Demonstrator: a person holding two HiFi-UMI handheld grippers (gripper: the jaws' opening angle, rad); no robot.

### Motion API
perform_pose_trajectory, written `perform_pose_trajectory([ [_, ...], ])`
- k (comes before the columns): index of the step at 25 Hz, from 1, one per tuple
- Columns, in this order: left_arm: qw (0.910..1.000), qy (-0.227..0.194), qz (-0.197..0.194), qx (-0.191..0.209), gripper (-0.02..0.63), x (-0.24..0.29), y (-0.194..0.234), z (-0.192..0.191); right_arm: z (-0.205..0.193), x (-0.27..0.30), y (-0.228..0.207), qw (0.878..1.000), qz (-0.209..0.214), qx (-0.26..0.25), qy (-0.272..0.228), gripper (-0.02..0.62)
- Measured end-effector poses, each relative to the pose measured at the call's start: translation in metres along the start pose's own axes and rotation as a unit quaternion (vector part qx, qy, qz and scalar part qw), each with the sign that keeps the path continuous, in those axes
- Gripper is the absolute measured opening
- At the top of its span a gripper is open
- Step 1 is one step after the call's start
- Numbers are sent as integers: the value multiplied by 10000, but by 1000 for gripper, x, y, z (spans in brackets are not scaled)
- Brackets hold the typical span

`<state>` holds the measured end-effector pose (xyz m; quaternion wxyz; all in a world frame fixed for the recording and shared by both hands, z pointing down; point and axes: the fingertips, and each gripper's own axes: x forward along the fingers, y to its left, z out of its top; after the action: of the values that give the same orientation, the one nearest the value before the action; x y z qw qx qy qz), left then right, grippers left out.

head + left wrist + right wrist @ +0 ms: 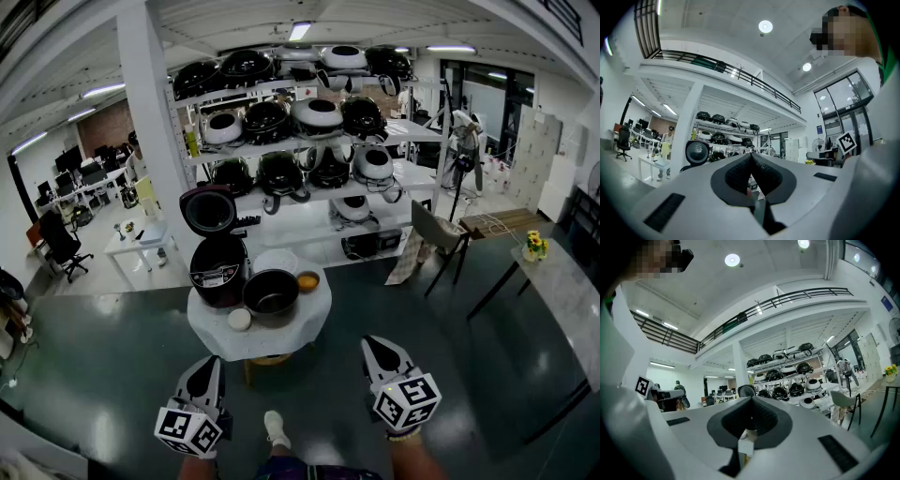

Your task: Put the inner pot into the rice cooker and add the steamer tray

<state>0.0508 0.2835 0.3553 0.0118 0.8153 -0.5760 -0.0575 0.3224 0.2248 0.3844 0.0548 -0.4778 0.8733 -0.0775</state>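
**A:** Where's the inner pot (272,296)?

**B:** On the round table (302,334), just right of the rice cooker (217,270). The cooker's lid stands open, presumably so the pot can drop straight in. A white dish-like piece (277,260) sits behind the pot (likely the steamer tray, though I can't be sure).

**A:** And the grippers?

**B:** The left gripper (212,362) and right gripper (374,343) hang level, well short of the table. Each has its jaws pressed together on nothing. I'd judge the task hasn't started.

**A:** Which view settles that?

**B:** The gripper views show the closed tips, but they look past the table to the shelves (309,122). Only the head view shows the pot.
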Motion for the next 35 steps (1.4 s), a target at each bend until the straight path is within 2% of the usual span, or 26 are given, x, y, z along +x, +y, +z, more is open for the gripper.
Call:
perform_pose_trajectory([
  [12, 9998, -81, 153, -13, 21, -22, 18, 6, 4, 3, 26, 10000, 46, -18, 4, 2],
  [17, 9997, -76, 48, -237, 21, -26, 16, 5, 2, 0, 29, 10000, 58, -2, -14, 3],
  [24, 9998, -38, 134, -128, 21, -34, 17, 2, -4, -1, 33, 10000, 86, -15, 20, 3],
  [30, 9998, -13, 196, -94, 21, -43, 18, -3, -5, -3, 38, 9993, 266, 246, -125, 5],
  [35, 9996, -43, 262, -106, 21, -41, 22, 0, -5, 0, 41, 9994, 338, 79, -65, 5],
])
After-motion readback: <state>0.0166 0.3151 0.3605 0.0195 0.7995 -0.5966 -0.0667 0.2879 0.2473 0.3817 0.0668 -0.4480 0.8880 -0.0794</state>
